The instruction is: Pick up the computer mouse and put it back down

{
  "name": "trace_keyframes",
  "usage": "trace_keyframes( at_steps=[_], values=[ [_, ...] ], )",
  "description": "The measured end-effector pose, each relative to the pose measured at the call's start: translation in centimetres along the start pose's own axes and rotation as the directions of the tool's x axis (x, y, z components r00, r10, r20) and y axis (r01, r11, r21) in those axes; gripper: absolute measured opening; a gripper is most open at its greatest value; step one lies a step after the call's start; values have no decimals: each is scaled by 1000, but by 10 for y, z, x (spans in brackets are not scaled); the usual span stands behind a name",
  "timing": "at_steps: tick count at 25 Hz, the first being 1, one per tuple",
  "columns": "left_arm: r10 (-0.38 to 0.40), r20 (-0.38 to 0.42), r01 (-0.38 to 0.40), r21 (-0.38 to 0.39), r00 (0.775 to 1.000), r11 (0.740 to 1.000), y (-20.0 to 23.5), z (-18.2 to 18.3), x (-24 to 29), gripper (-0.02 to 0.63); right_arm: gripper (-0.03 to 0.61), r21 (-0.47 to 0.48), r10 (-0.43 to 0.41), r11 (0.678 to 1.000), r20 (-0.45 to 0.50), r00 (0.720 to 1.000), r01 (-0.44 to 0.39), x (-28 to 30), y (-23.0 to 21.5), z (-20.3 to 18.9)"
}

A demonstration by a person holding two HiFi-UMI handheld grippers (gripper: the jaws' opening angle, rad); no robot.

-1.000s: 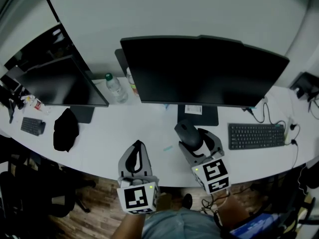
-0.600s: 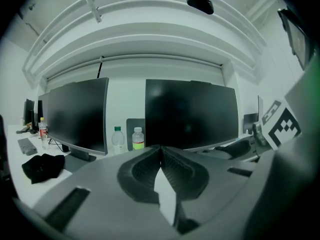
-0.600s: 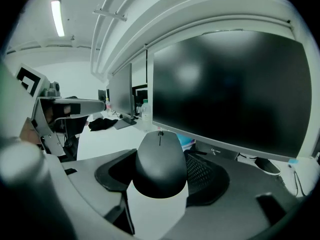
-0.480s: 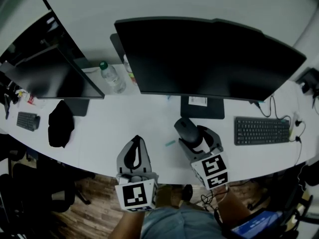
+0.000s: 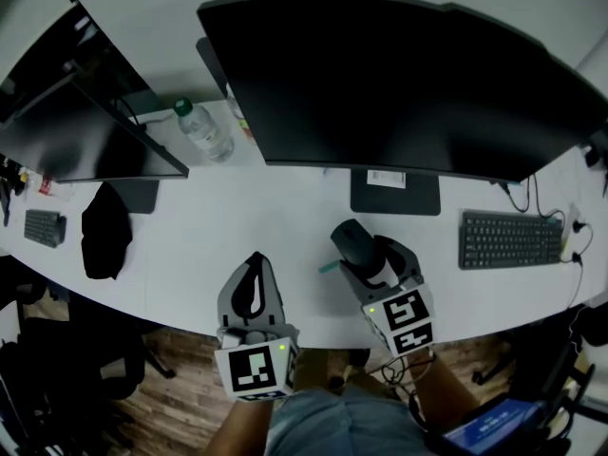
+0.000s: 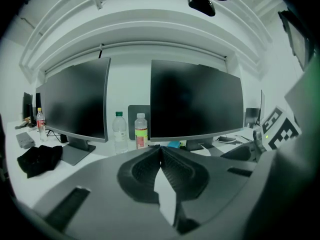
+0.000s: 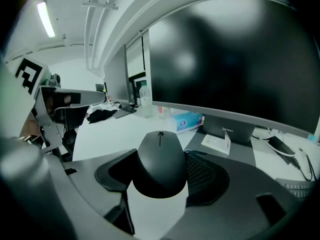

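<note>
You are holding the computer mouse (image 7: pixel 159 163) in your right gripper (image 5: pixel 364 255), its jaws standing wide and pressing on the mouse's two sides. The mouse is sitting near the near edge of the white surface (image 5: pixel 237 226), just in front of the big monitor's stand (image 5: pixel 394 193); whether it is touching the surface cannot be told. Your left gripper (image 6: pixel 161 153) is hovering to its left with its jaws closed together on nothing. A keyboard (image 5: pixel 508 240) is lying to the right.

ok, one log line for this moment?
right gripper: shut on mouse | left gripper: shut, empty | mouse: over desk, contact unclear
</note>
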State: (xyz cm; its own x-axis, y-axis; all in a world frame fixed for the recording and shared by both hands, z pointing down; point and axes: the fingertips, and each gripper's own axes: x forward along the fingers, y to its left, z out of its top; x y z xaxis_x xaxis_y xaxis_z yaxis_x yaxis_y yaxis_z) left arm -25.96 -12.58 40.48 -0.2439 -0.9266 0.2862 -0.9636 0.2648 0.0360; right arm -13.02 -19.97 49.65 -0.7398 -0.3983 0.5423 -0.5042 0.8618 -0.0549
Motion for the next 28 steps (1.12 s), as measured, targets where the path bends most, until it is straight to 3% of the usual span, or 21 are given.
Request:
trace_keyframes(
  at_steps=[17,28],
  values=[
    [-19,-103,20,12,994,1000,20,-38,23,5,302,68,5,998,-124,992,4,38,0,-56],
    [-21,-128,22,10,992,1000,26,-49,31,5,302,49,-11,999,-172,985,20,46,-1,-72]
  ],
)
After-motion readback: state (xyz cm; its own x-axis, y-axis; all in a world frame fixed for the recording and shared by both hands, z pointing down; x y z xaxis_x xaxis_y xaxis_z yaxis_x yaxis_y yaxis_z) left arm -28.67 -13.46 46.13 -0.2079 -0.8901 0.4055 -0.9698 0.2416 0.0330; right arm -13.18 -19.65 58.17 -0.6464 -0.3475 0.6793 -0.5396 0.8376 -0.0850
